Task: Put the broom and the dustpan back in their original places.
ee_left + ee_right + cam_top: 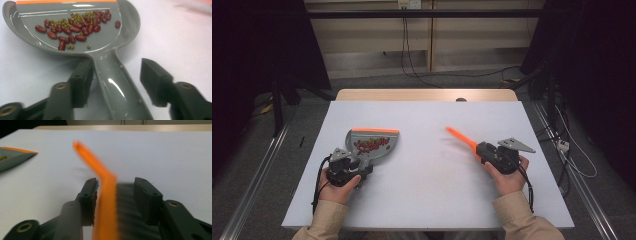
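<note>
A: The orange brush [105,192] is smeared with blur; its lower end runs off the bottom edge.

B: Beside it, the grey dustpan [12,157] is cut by the left edge, and its handle end [125,100] too.

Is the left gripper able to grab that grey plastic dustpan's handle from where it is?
Probably yes: the left gripper already has its open jaws on either side of the grey plastic dustpan handle, one pad touching, the other clear. Nothing lies between.
</note>
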A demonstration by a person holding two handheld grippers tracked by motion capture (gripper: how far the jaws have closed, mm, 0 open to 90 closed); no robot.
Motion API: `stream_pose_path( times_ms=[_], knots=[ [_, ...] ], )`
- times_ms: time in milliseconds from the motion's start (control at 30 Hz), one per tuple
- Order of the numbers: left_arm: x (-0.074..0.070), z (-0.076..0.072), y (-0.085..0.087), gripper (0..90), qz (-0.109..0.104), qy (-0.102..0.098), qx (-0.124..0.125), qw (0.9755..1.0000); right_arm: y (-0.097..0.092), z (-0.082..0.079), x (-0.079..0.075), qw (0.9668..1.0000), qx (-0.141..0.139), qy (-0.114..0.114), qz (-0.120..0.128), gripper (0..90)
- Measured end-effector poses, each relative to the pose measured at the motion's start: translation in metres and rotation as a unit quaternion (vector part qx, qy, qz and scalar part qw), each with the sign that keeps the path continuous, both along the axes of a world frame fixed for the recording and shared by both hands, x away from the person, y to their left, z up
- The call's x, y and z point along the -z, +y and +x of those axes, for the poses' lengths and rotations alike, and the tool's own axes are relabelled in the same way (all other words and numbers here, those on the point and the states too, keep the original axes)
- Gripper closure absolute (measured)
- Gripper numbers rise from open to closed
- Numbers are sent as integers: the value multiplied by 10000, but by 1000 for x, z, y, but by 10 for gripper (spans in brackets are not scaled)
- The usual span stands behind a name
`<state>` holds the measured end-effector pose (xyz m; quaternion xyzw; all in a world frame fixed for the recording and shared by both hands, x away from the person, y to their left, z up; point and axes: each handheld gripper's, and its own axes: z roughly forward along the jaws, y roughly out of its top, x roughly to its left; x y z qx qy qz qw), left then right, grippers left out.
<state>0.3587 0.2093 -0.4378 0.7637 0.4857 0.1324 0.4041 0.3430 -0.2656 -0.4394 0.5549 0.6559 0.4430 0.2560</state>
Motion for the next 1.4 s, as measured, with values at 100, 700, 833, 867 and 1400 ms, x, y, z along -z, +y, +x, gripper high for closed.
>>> stream_pose_path(
  times_ms=[100, 700, 833, 867, 1400],
  knots=[
    [-3, -1, 1, 293, -64, -44, -9, 10000, 3, -2, -2, 9998, -174, -86, -13, 422],
    [-15, -11, 4, 97, -548, -733, 561, 9942, -15, -26, 0, 9978, -643, -120, 75, 225],
    [-16, -15, 6, 93, -634, -856, 637, 9923, -18, -33, 0, 9976, -678, -101, 106, 221],
    [-16, -16, 7, 92, -634, -893, 687, 9916, -18, -35, 0, 9974, -700, -107, 102, 221],
    [-12, -27, 18, 82, -712, -952, 805, 9896, -25, -58, 8, 9955, -945, -22, -23, 212]
  ],
)
